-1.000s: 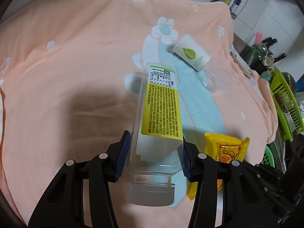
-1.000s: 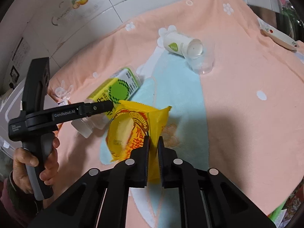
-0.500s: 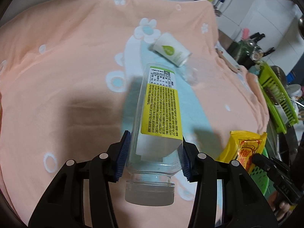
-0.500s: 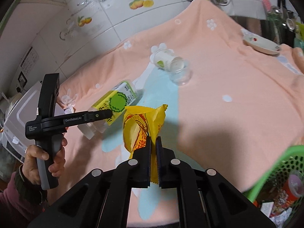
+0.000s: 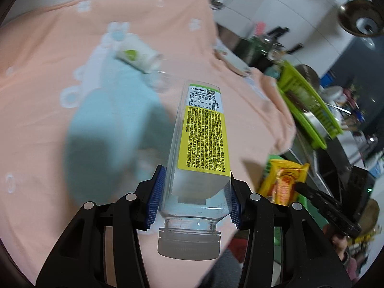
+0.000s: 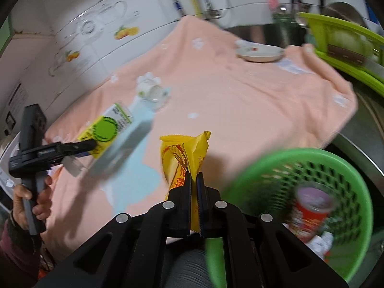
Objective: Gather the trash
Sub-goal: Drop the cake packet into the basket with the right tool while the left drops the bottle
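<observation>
**Bottle and wrapper carried toward the green basket**

As both hands swing off the peach cloth point(image 6: 240, 100), the collecting is mid-carry: two pieces of trash are lifted and headed for the green basket point(image 6: 271, 168), which fills the lower right of the right wrist view and already holds a red can point(image 6: 309, 216) among scraps. The clear bottle point(image 5: 199, 148), yellow-labelled and empty by the look of it, sits at centre frame in the left wrist view, cap toward the camera, with the left gripper point(image 5: 195, 198) closed part-way so its blue pads press the bottle's shoulders. The yellow wrapper point(image 6: 186, 158) stands at centre of the right wrist view, its lower edge pinched flat in the right gripper point(image 6: 194, 187), whose jaws are all but shut. Left behind on the cloth, at upper left of the left wrist view, a white paper cup point(image 5: 136, 56) lies on its side beside a clear plastic cup point(image 5: 163, 81) (much blurred).

The next move, by this reading, is to bring each load over the basket's mouth before letting go, the wrapper first since it is nearer.

A second earlier the basket was out of sight and the wrapper hung over the cloth; the two cups have slid toward the upper left of the left wrist view, and both grips are unchanged.
</observation>
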The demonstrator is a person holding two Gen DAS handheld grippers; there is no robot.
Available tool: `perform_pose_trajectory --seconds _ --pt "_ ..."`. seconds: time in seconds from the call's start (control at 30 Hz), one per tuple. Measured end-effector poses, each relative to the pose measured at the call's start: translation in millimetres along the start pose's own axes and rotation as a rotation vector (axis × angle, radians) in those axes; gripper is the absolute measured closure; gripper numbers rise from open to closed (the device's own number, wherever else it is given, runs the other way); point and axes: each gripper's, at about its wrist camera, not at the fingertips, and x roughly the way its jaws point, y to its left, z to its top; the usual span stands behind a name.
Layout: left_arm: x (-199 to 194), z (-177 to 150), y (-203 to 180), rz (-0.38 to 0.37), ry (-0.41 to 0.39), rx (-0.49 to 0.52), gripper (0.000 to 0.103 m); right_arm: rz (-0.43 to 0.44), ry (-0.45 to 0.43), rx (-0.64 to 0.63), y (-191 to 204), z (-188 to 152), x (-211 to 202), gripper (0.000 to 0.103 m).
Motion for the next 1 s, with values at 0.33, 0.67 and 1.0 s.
perform_pose_trajectory --seconds 0.33,0.67,1.0 --pt "26 -15 -73 -0.112 0.055 0.089 0.056 -0.111 0.016 0.07 -58 -32 -26 0.098" --pt "63 -35 -130 -0.17 0.138 0.163 0.056 -0.122 0.078 0.12 -84 -62 -30 0.079" --pt "110 -55 -167 -0.172 0.238 0.217 0.055 -0.136 0.031 0.166 -106 -71 -57 0.06"
